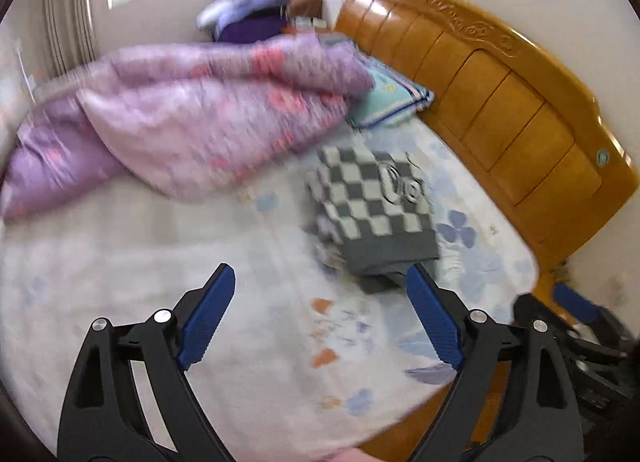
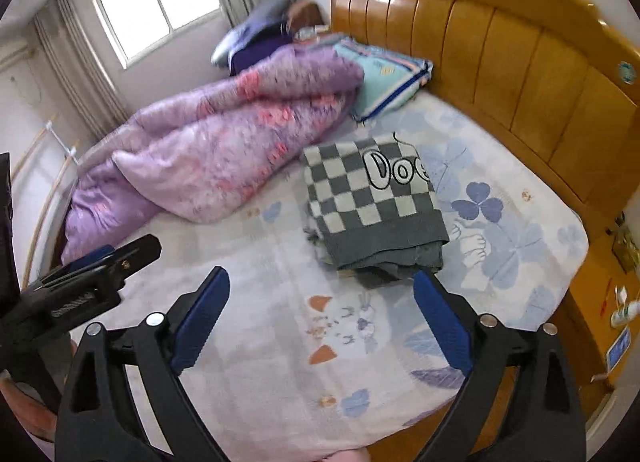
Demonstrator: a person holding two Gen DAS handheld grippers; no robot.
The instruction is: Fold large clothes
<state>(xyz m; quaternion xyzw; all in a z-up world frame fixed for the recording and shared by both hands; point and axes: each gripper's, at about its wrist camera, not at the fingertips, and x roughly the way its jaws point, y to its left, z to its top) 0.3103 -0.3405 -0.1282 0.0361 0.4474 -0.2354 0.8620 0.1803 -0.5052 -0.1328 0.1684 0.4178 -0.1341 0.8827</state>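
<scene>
Well, both tongs spread wide, nothing between fingers. Left gripper (image 1: 320, 282) above bedsheet (image 1: 120, 262); right gripper (image 2: 322, 286) likewise, near bed's foot edge. Checkered sweater (image 2: 372, 202) folded, lying flat on sheet ahead of both, just beyond fingertips, apart from them. Purple quilt (image 2: 224, 150) bunched left of sweater, pillow (image 2: 388, 82) against headboard (image 2: 520, 62).

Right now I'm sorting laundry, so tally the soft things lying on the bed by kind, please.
Folded checked sweaters: 1
Purple quilts: 1
Teal pillows: 1
Total: 3
Both grippers, left and right, are open and hold nothing. The bundle past the quilt is too blurred to count.
</scene>
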